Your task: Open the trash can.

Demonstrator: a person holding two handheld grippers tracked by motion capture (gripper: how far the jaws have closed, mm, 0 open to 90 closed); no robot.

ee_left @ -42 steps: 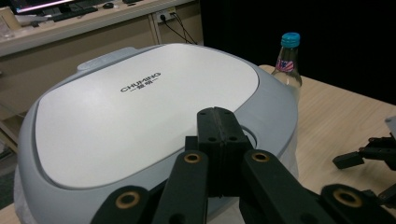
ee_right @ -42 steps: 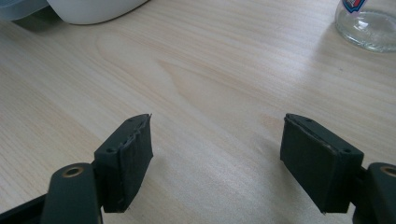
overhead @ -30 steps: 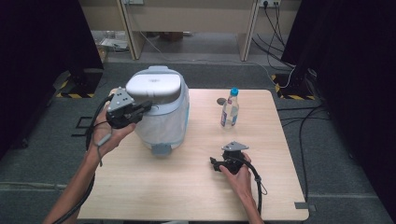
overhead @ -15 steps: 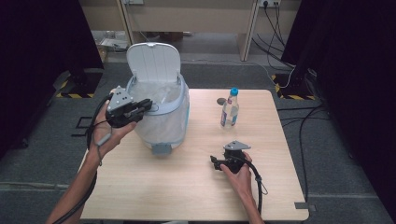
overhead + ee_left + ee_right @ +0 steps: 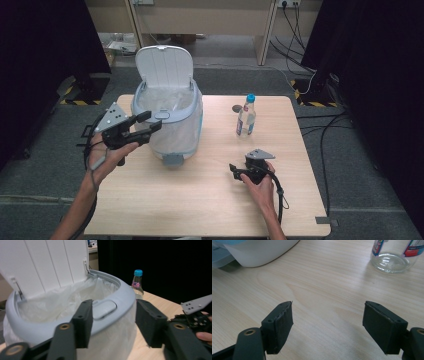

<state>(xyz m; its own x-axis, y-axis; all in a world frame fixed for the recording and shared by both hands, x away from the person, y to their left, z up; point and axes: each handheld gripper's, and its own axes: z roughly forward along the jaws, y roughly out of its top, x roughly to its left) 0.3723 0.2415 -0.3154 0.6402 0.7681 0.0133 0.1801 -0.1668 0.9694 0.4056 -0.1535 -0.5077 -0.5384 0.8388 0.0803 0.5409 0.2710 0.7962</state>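
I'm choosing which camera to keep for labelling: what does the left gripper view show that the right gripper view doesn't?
The left gripper view shows the bin's raised white lid, its grey rim with the push button, the plastic liner, the bottle's blue cap and the right gripper in a hand.

The right gripper view shows the bottle's clear base standing on the table and the bin's bottom edge.

Both show the bin, the bottle, the wooden table and their own open jaws.

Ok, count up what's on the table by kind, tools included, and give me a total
Trash bins, lid up, liner inside: 1
Bottles, blue cap: 1
Small dark round items, too small to identify: 1
Handheld tools: 2, the left tool and the right tool
Total: 5
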